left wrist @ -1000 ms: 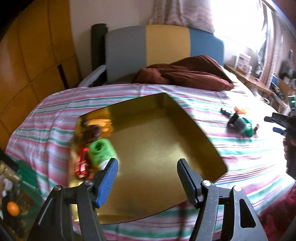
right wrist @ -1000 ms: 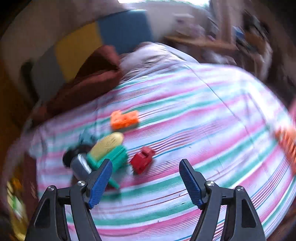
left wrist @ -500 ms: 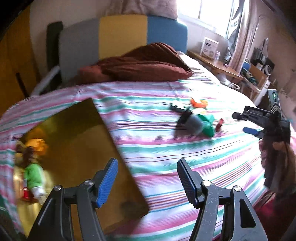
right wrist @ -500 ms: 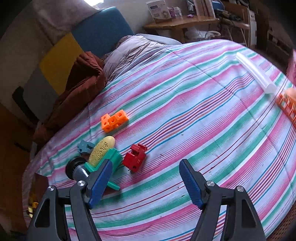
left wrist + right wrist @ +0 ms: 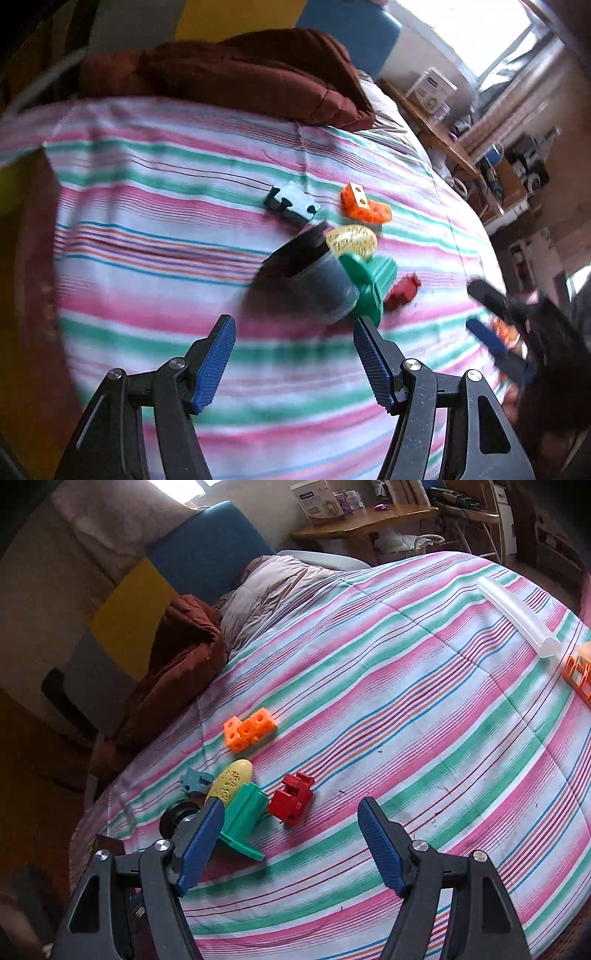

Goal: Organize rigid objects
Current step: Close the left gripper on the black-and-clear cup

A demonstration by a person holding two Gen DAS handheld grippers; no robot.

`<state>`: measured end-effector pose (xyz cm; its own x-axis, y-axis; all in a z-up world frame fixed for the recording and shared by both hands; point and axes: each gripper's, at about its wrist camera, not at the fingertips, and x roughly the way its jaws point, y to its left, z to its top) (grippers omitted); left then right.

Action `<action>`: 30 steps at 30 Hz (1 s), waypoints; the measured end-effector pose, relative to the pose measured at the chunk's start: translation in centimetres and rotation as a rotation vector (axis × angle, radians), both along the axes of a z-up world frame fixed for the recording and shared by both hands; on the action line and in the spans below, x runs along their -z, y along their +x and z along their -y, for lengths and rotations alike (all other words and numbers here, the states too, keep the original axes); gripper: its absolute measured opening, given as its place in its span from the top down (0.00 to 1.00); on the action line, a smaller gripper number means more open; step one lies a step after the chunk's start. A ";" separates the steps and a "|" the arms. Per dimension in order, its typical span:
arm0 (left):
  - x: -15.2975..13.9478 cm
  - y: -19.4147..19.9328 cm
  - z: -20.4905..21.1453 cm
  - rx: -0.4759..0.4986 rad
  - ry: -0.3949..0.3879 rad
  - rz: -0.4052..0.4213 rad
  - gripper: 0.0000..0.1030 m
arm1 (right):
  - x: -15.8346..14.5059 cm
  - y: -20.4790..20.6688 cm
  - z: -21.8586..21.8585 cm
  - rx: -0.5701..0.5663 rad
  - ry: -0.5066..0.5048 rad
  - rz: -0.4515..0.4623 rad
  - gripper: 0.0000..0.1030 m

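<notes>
Toys lie in a cluster on the striped bedspread: a black-and-grey cylinder [image 5: 314,275], a green plastic piece [image 5: 371,284], a yellow corn toy [image 5: 352,240], an orange cube block [image 5: 364,206], a teal puzzle piece [image 5: 291,201] and a red block [image 5: 402,291]. My left gripper [image 5: 293,360] is open and empty, just short of the cylinder. My right gripper [image 5: 290,843] is open and empty, just below the red block [image 5: 291,799], with the green piece [image 5: 242,818], corn [image 5: 231,781] and orange block [image 5: 249,733] to its upper left. It also shows in the left wrist view [image 5: 487,321].
The gold tray's edge [image 5: 22,206] shows at far left. A brown blanket [image 5: 229,74] lies at the bed's head. A white tube [image 5: 517,616] and an orange grid piece [image 5: 578,674] lie at the bed's right side. A wooden shelf [image 5: 364,520] stands behind.
My left gripper has swung right from over the gold tray to the toy cluster and come close to the cylinder. My right gripper has moved slightly nearer the red block.
</notes>
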<state>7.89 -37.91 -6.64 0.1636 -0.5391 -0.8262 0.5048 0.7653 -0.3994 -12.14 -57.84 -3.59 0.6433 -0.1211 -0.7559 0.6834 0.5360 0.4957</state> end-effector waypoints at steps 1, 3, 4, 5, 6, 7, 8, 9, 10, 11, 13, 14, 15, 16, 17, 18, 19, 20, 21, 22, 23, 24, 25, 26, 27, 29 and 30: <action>0.3 0.4 0.4 -0.013 -0.005 -0.008 0.35 | 0.0 0.0 0.1 0.001 0.006 0.004 0.26; 1.0 1.2 1.3 -0.048 -0.008 -0.022 0.35 | 0.0 -0.1 0.2 0.001 0.021 0.013 0.26; 1.5 1.6 1.6 -0.064 -0.013 -0.031 0.35 | 0.1 -0.1 0.3 0.000 0.026 0.017 0.26; 2.0 2.1 2.0 -0.086 -0.020 -0.048 0.35 | 0.1 -0.1 0.3 0.000 0.030 0.019 0.26; 2.3 2.5 2.3 -0.097 -0.035 -0.061 0.34 | 0.1 -0.1 0.4 -0.002 0.034 0.023 0.26; 2.5 2.8 2.6 -0.110 -0.041 -0.071 0.35 | 0.1 -0.1 0.4 -0.003 0.036 0.024 0.26; 2.7 3.1 3.0 -0.121 -0.037 -0.072 0.35 | 0.2 0.0 0.4 -0.004 0.038 0.022 0.26; 2.8 3.3 3.3 -0.127 -0.034 -0.069 0.34 | 0.3 0.0 0.4 -0.005 0.043 0.022 0.26; 2.9 3.6 3.8 -0.130 -0.029 -0.062 0.34 | 0.4 0.0 0.4 -0.007 0.049 0.023 0.26; 3.1 3.8 4.3 -0.130 -0.022 -0.046 0.34 | 0.4 0.1 0.4 -0.010 0.053 0.023 0.26; 3.2 4.3 4.9 -0.128 -0.017 -0.020 0.35 | 0.5 0.1 0.5 -0.012 0.051 0.021 0.26; 3.2 4.5 5.2 -0.118 -0.011 -0.004 0.35 | 0.6 0.1 0.5 -0.012 0.050 0.017 0.26; 3.2 4.6 5.4 -0.103 -0.005 0.007 0.37 | 0.7 0.2 0.6 -0.010 0.053 0.012 0.26; 3.2 4.7 5.4 -0.085 0.009 0.022 0.41 | 0.9 0.2 0.7 -0.008 0.059 0.010 0.26; 3.2 4.7 5.3 -0.073 0.016 0.033 0.43 | 1.0 0.1 0.8 -0.006 0.062 0.007 0.26; 3.1 4.6 5.0 -0.058 0.019 0.047 0.43 | 1.0 0.1 0.8 -0.003 0.063 0.003 0.26; 3.1 4.4 4.6 -0.044 0.027 0.060 0.43 | 1.1 0.1 0.9 0.000 0.062 0.000 0.26; 3.0 4.0 4.0 -0.026 0.036 0.077 0.44 | 1.1 0.1 0.9 0.002 0.061 -0.002 0.26; 3.0 3.7 3.7 -0.017 0.041 0.082 0.44 | 1.1 0.0 1.0 0.003 0.060 -0.005 0.26; 2.9 3.2 3.1 -0.004 0.046 0.089 0.44 | 1.2 0.0 1.1 0.007 0.060 -0.008 0.26; 2.9 2.4 2.5 0.017 0.054 0.100 0.44 | 1.3 -0.1 1.1 0.011 0.063 -0.012 0.26; 2.8 1.6 2.1 0.039 0.063 0.110 0.44 | 1.4 -0.1 1.2 0.014 0.068 -0.014 0.26; 2.7 0.7 1.5 0.064 0.073 0.126 0.44 | 1.6 -0.2 1.3 0.017 0.076 -0.016 0.26; 2.6 -0.3 0.9 0.085 0.081 0.142 0.44 | 1.8 -0.3 1.5 0.022 0.085 -0.019 0.26; 2.6 -1.3 0.3 0.104 0.084 0.153 0.44 | 2.0 -0.3 1.6 0.026 0.094 -0.023 0.26; 2.5 -3.2 -1.1 0.141 0.084 0.171 0.44 | 2.4 -0.5 1.8 0.034 0.114 -0.030 0.26; 2.5 -4.0 -1.7 0.149 0.085 0.179 0.44 | 2.5 -0.5 1.9 0.036 0.117 -0.032 0.26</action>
<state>3.86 -36.22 -9.10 0.2350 -0.4979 -0.8348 0.6718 0.7039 -0.2307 -12.66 -59.70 -6.10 0.6158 -0.0535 -0.7861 0.7175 0.4504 0.5314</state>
